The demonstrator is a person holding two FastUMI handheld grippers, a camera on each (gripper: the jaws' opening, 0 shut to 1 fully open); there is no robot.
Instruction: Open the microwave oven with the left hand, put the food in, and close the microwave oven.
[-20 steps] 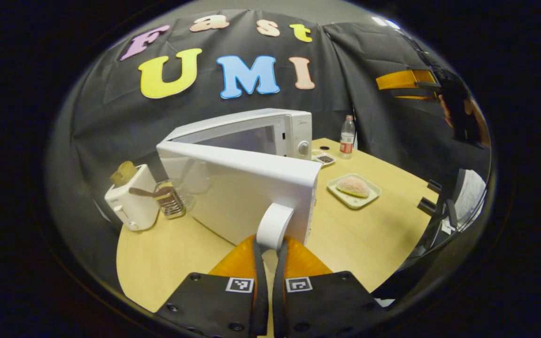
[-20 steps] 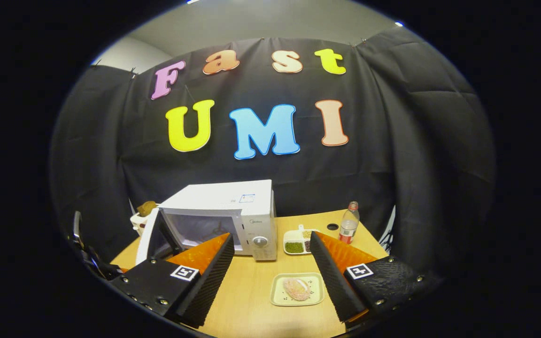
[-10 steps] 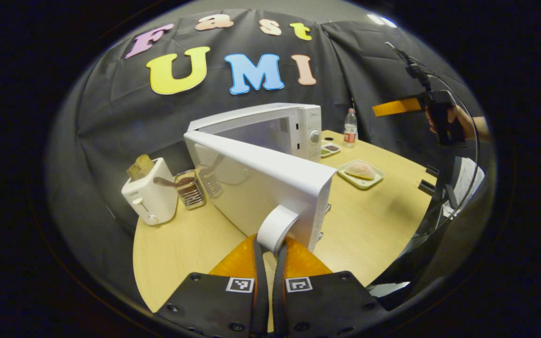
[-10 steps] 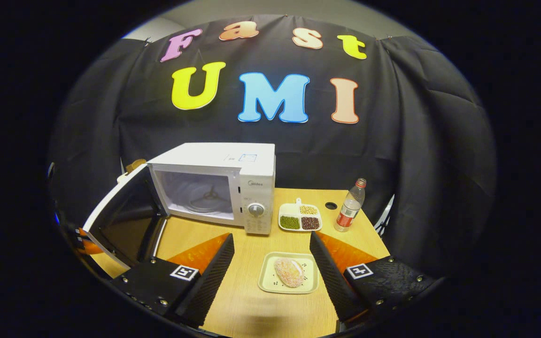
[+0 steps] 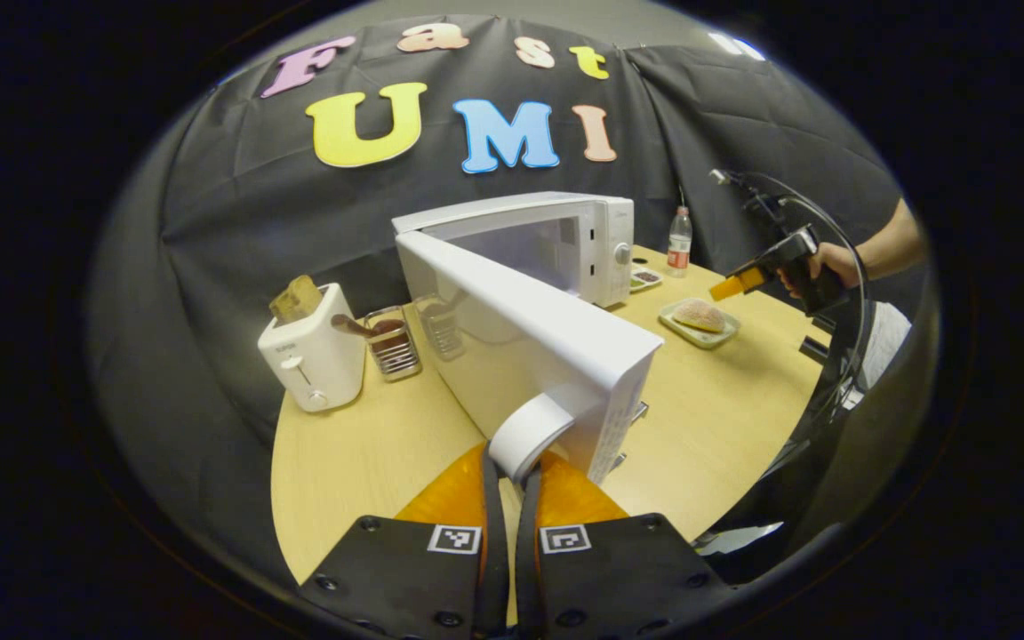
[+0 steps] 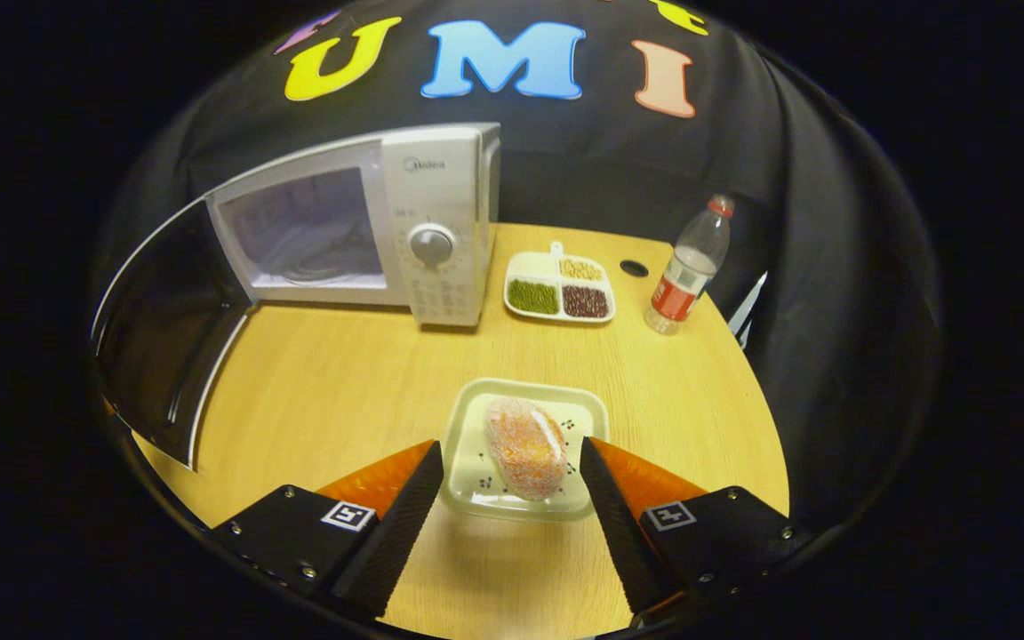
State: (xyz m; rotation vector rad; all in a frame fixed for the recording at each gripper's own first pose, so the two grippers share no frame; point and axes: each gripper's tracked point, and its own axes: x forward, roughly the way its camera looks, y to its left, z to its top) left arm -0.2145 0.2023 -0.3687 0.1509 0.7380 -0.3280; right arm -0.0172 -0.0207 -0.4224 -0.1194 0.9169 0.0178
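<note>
clamping the white handle (image 5: pixel 525 434) of the oven door (image 5: pixel 530 342), the left gripper (image 5: pixel 508 476) has its fingers pressed nearly together with the loop pinched between them. the handle's lower part is hidden behind the fingers, and whether the pads bite fully cannot be told for sure. the door stands swung wide open; in the right gripper view the door (image 6: pixel 165 342) is cut off at the left edge, its dark inner window facing the table (image 6: pixel 343 391). the oven (image 6: pixel 361 227) cavity is pale and hazy, and the turntable inside is hard to make out.

the right gripper (image 6: pixel 508 484) has its fingers wide apart, one on each side of the tray (image 6: pixel 476 462), not touching it as far as can be told. the food (image 6: pixel 525 444) is an oval, orange-pink, speckled lump lying in the middle of the pale square tray, with small dark crumbs around it. the tray sits on the table in front of the oven, well apart from the opening.

behind it stand a divided dish (image 6: pixel 558 289) of beans and a bottle (image 6: pixel 690 267). in the left gripper view a toaster (image 5: pixel 312 356) and a rack (image 5: pixel 392 342) sit left of the door, and a hand (image 5: pixel 819 267) holds the right gripper over the tray (image 5: pixel 699 320).
</note>
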